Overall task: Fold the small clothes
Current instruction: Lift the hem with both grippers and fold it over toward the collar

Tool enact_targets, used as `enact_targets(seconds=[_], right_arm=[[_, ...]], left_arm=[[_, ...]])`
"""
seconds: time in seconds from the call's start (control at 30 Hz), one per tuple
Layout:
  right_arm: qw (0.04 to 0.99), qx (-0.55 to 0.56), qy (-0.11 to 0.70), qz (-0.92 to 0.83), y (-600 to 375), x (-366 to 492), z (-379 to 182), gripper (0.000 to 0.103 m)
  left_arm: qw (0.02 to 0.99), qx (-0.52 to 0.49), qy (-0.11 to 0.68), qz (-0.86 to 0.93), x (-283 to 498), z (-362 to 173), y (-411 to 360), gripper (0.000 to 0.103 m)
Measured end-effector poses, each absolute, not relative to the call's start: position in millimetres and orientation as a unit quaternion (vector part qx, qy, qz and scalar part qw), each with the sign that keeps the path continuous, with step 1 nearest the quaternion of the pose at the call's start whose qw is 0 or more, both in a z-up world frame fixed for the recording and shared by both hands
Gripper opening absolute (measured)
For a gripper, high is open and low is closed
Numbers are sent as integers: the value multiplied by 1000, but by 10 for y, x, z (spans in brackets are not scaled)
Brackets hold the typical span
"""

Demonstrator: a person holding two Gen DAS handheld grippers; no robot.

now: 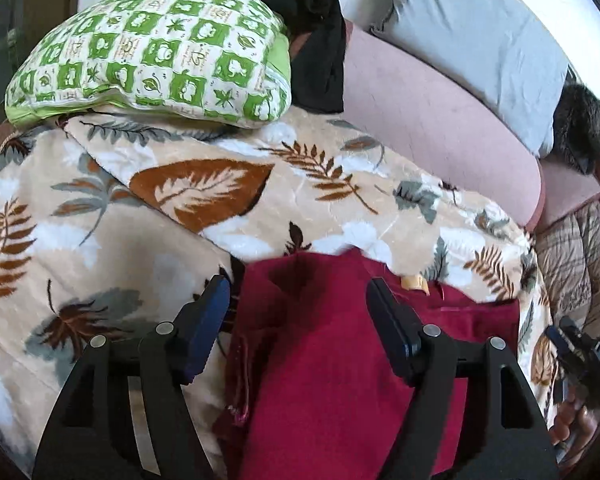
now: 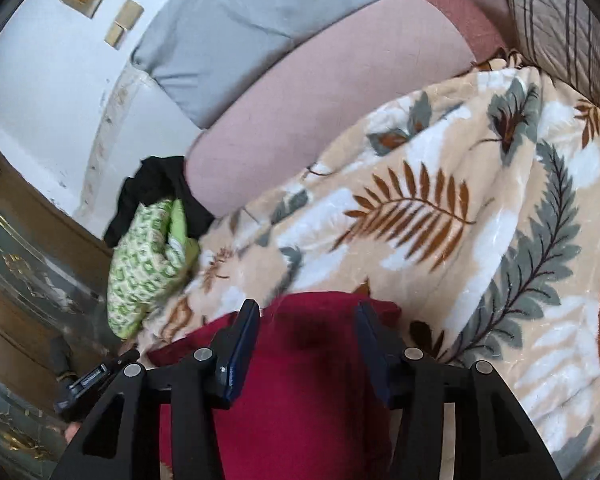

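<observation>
A dark red garment (image 1: 332, 360) lies on the leaf-patterned blanket (image 1: 140, 240), partly folded, with a small tan label near its top edge. My left gripper (image 1: 298, 292) hangs open just above it, fingers on either side of its upper left part. In the right wrist view the same red garment (image 2: 308, 380) lies under my right gripper (image 2: 308, 316), which is open with its fingers astride the cloth's top edge. The right gripper also shows in the left wrist view (image 1: 580, 352) at the far right. Neither gripper holds the cloth.
A green-and-white patterned pillow (image 1: 152, 60) lies at the back left with a black garment (image 1: 308, 28) behind it. A pink bolster (image 1: 440, 120) and a grey pillow (image 1: 480, 40) lie at the back right. A striped quilt (image 1: 580, 256) is at the right edge.
</observation>
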State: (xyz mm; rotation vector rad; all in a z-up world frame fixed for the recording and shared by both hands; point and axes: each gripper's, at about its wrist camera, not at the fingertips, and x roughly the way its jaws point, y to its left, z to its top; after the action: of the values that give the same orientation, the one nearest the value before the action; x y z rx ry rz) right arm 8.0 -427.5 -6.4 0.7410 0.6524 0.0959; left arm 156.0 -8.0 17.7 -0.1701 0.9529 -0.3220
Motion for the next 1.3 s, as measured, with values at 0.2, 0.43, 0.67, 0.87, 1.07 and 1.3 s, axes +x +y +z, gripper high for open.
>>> enact_targets(seconds=[0.2, 0.43, 0.67, 0.87, 1.07, 1.3], right_arm=[[903, 200, 376, 61, -3582, 322, -148, 37], [879, 161, 447, -35, -3680, 1052, -790, 35], [886, 170, 430, -22, -3759, 831, -553, 35], [891, 156, 426, -3, -3634, 475, -414, 36], [869, 135, 475, -32, -3588, 709, -664, 36], [885, 138, 444, 14, -3196, 621, -312, 37]], left_arm=[[863, -29, 482, -149, 1500, -147, -374, 71], [848, -2, 525, -73, 1917, -744, -377, 73], [856, -3, 511, -76, 1844, -694, -290, 73], [873, 31, 482, -74, 1565, -478, -363, 73], [881, 43, 465, -75, 1316, -334, -329, 73], [888, 54, 450, -80, 1047, -187, -228, 73]])
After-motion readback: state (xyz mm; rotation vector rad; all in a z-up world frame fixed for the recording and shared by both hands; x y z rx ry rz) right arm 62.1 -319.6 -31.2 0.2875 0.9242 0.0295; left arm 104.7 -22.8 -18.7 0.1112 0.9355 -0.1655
